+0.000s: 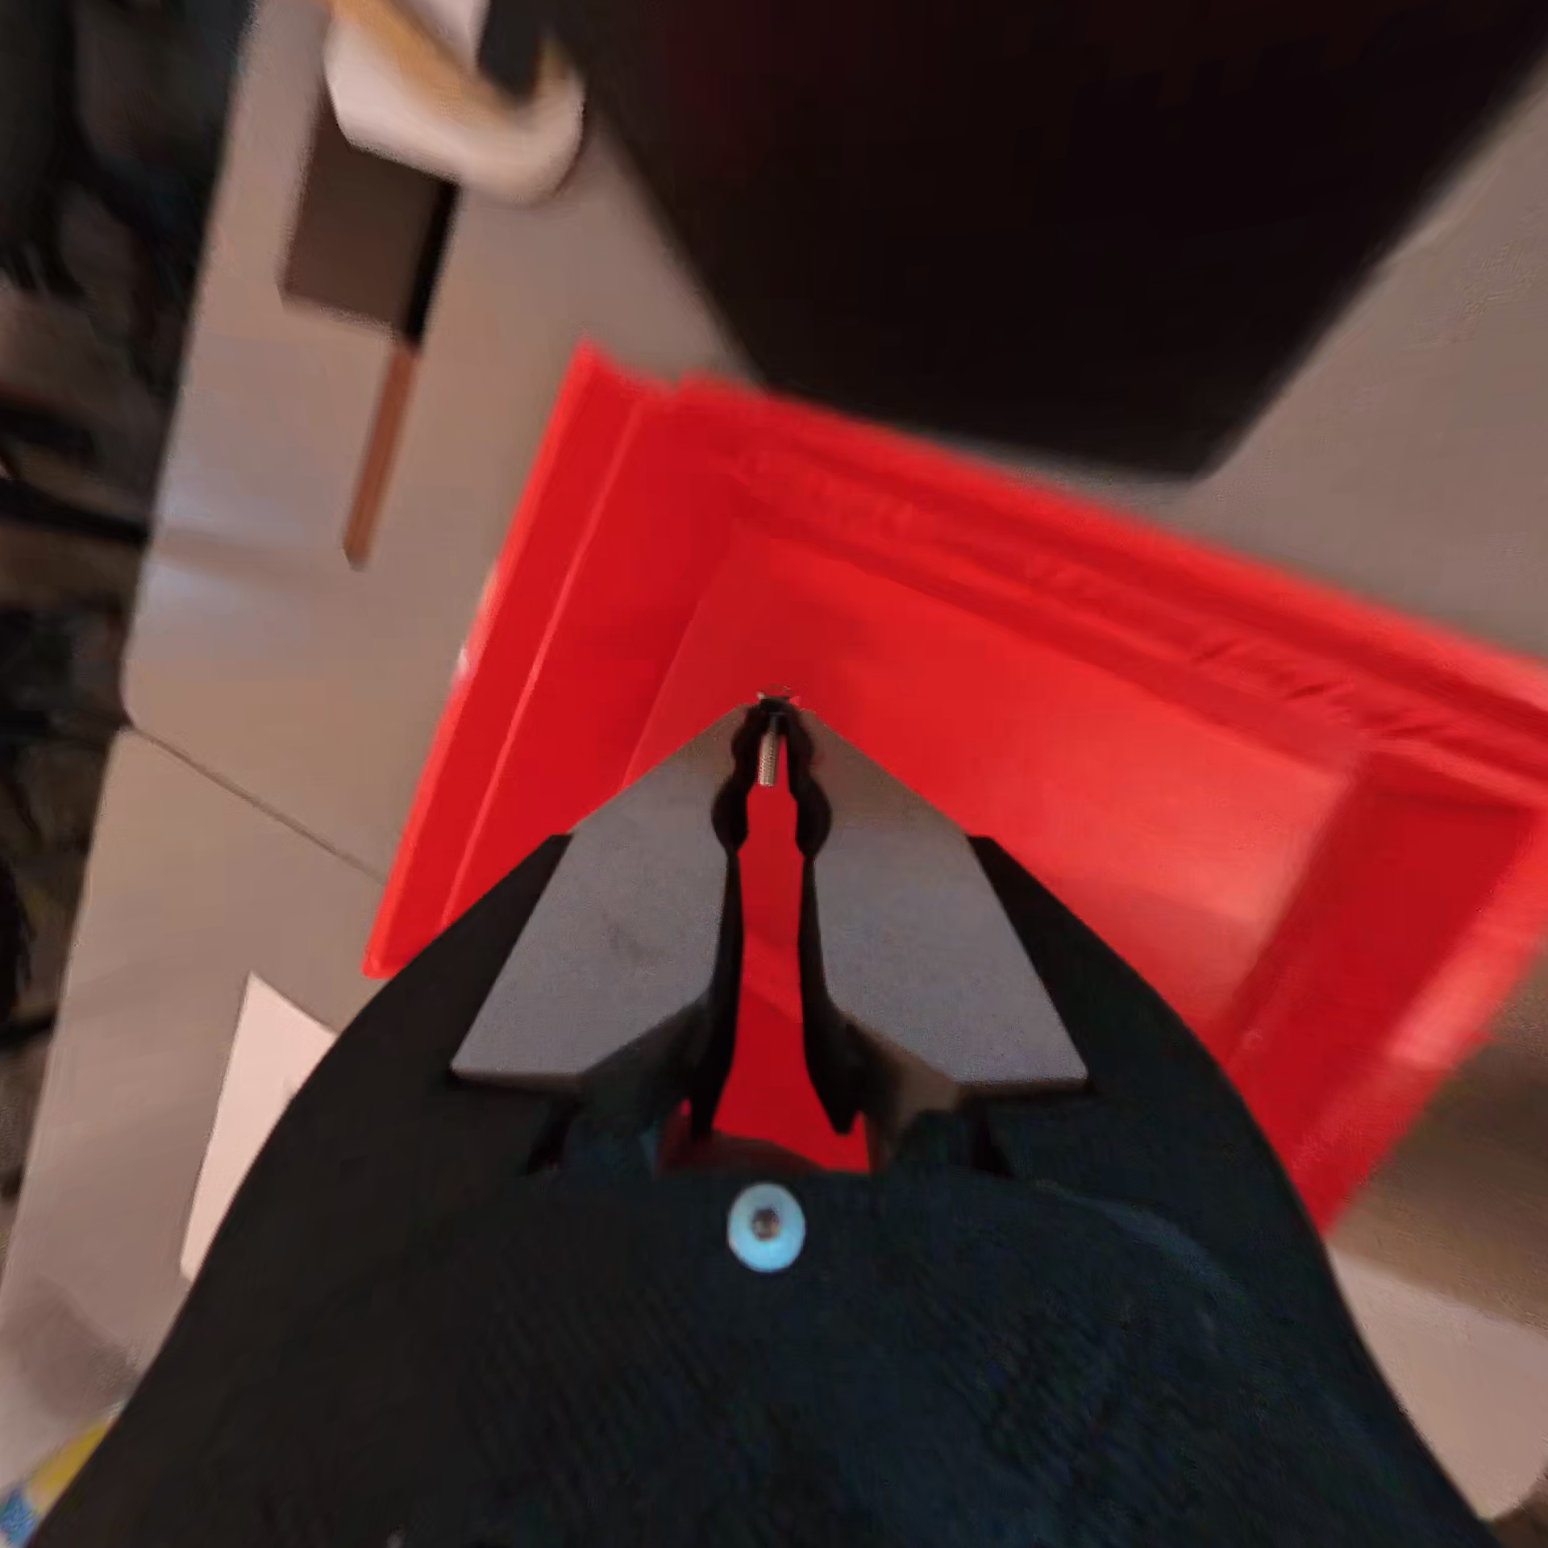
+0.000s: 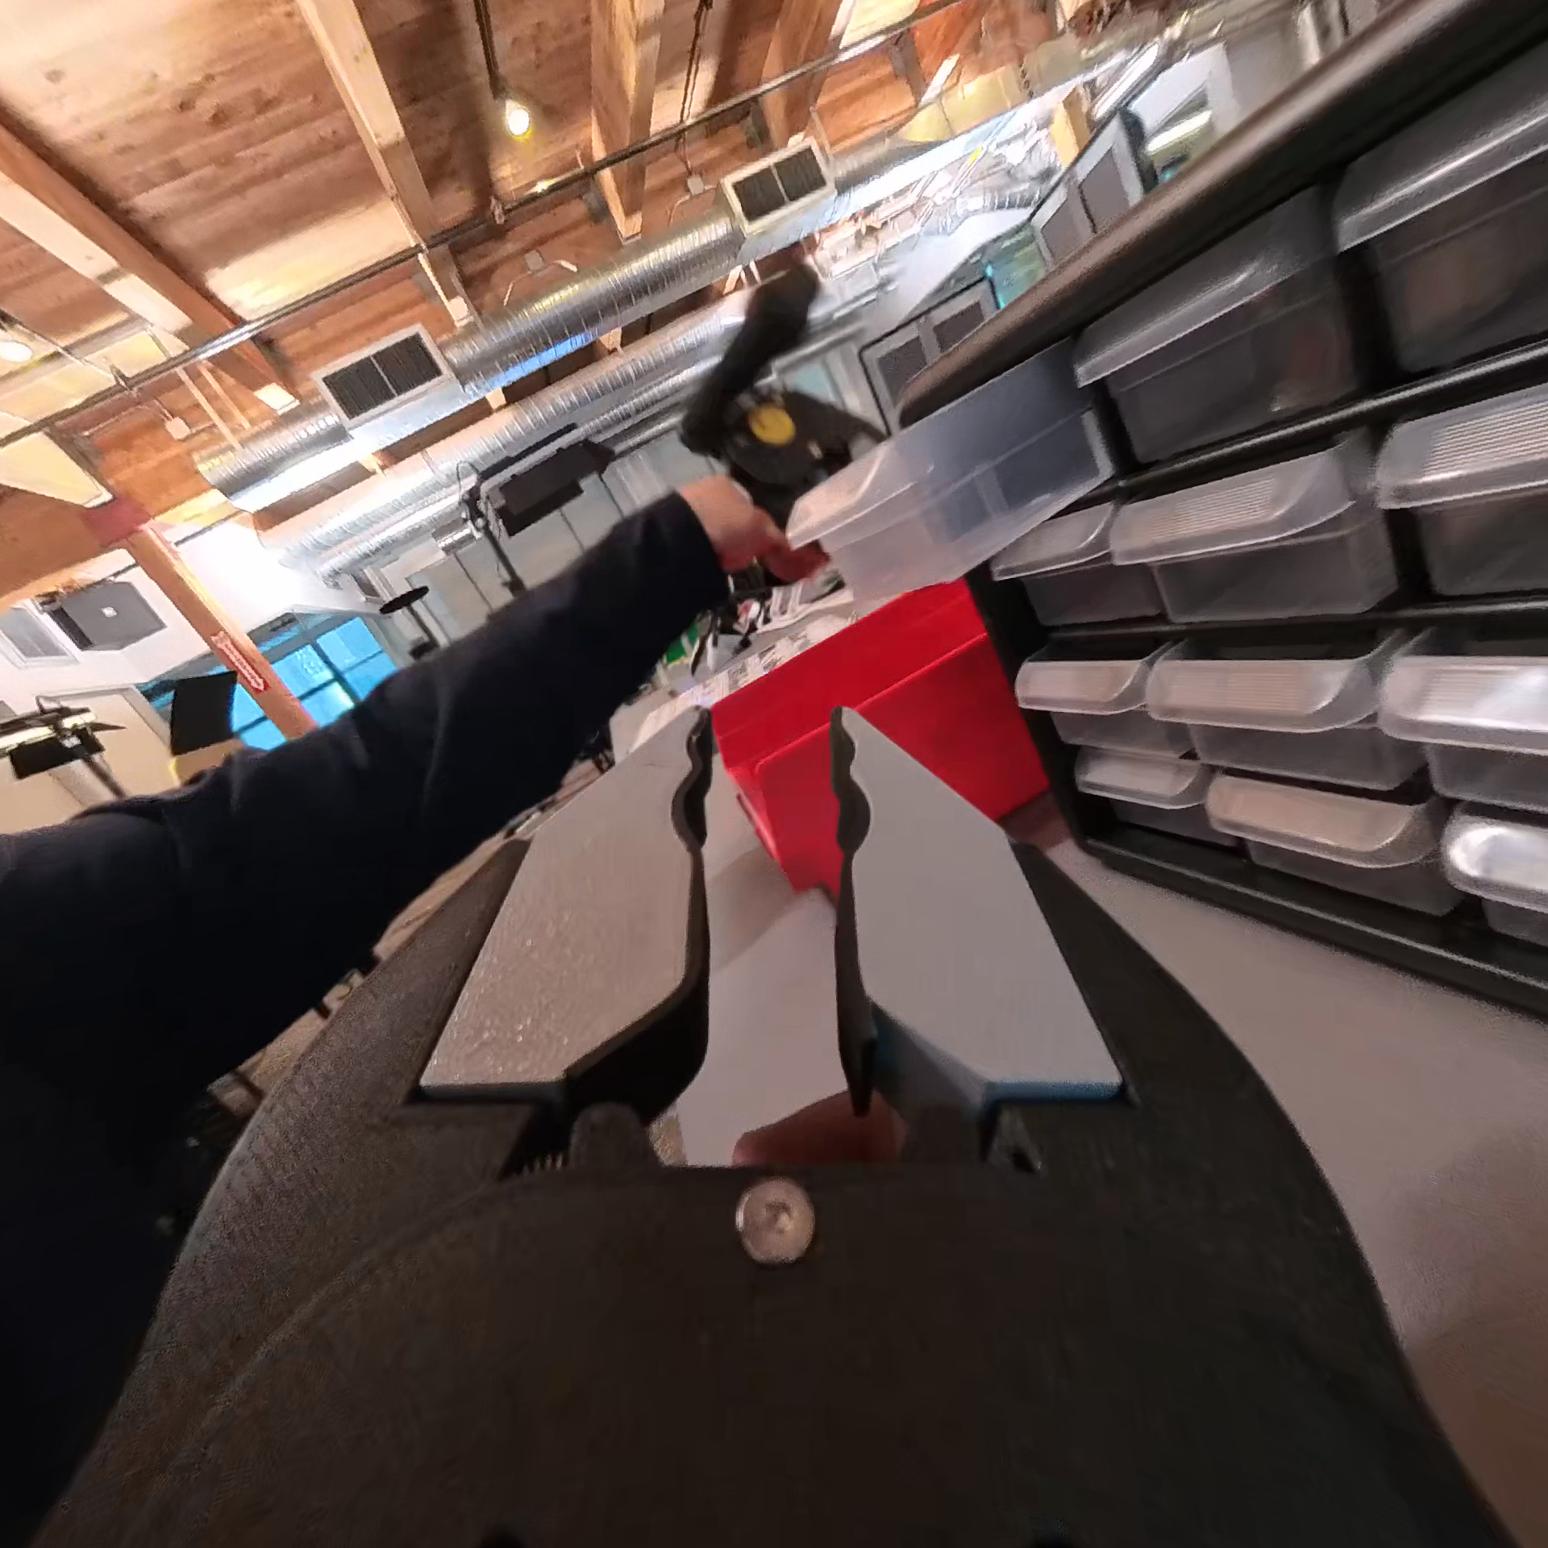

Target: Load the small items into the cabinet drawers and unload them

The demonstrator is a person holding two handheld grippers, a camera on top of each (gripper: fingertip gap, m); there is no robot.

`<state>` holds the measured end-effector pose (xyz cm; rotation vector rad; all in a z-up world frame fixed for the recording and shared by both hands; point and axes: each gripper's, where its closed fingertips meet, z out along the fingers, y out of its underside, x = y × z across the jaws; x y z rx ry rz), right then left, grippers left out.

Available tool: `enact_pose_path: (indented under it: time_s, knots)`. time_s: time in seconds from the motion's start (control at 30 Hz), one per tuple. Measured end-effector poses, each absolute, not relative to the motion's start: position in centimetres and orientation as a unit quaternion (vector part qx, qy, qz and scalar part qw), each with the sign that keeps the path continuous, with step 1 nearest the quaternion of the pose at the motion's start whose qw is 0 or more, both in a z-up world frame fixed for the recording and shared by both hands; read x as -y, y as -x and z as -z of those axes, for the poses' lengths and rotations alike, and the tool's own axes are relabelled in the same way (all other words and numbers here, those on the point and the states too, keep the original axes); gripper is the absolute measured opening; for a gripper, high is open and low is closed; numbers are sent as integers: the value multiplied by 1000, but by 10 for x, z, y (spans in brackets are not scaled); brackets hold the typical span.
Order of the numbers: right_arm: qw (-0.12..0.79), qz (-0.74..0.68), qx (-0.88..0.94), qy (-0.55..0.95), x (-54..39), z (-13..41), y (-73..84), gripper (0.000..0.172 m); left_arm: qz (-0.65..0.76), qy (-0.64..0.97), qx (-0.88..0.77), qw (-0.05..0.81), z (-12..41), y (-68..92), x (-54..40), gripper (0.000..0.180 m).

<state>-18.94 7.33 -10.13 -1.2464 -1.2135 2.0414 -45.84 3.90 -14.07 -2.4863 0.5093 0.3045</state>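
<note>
In the left wrist view my left gripper point(image 1: 772, 720) is shut on a small silver screw point(image 1: 767, 761). The fingertips pinch it near its head and its threaded shaft points back toward the camera. It hangs over a red bin point(image 1: 1047, 754). In the right wrist view my right gripper point(image 2: 771, 754) is open with nothing between its pads, low over the grey table point(image 2: 1256, 1131). The red bin point(image 2: 905, 737) stands just beyond its fingertips. A black cabinet point(image 2: 1256, 586) of clear drawers stands at right. One clear drawer point(image 2: 946, 494) at the upper left is pulled out. The left gripper's body point(image 2: 754, 394) shows far off above that drawer.
A dark-sleeved arm point(image 2: 377, 796) reaches across the left of the right wrist view toward the open drawer. Papers and clutter point(image 2: 754, 637) lie on the table behind the bin. A dark block point(image 1: 1047, 209) fills the top of the left wrist view. Some 30 cm of space lies between my two pairs of fingers.
</note>
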Motion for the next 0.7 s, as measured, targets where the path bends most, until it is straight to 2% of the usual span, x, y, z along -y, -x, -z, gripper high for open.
enact_pose_path:
  time_s: [0.13,0.23,0.6,0.7]
  knots:
    - [233,-734,455,447,-58,97,182,25,-80,870,-271,405,45,363,-58,4]
    - [234,-736,456,442,-49,89,180,25,-79,854,-317,406,18,306,-73,4]
    - [253,-727,471,430,-34,70,166,24,-129,909,-285,277,65,278,-107,4]
    - [276,-700,490,440,-40,67,179,24,-133,915,-266,274,64,280,-109,30]
